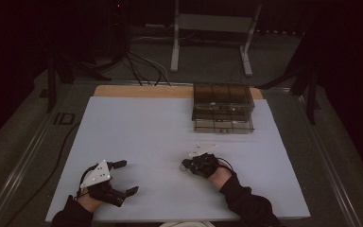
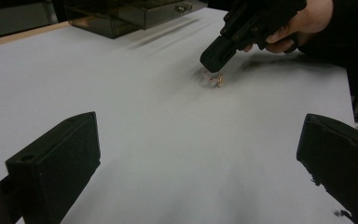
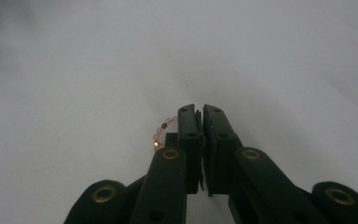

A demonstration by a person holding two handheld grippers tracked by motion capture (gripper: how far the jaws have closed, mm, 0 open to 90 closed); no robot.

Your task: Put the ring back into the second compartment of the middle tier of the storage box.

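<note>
Covering table (image 1: 123, 90): white sheet (image 1: 146, 137); room dark.

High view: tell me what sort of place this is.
Probably a dim lab or recording room: a white-covered table holding a smoky clear plastic drawer box, loose black cables on grey carpet, and a metal stand's legs behind.

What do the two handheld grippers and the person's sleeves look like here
Both grippers are black, each with two blocky jaws. The left gripper and the right gripper each carry a pale three-cornered plate on top. Brass-coloured rivets dot the right one's linkage. A thin black cable loops from each. The sleeves are dark.
</note>
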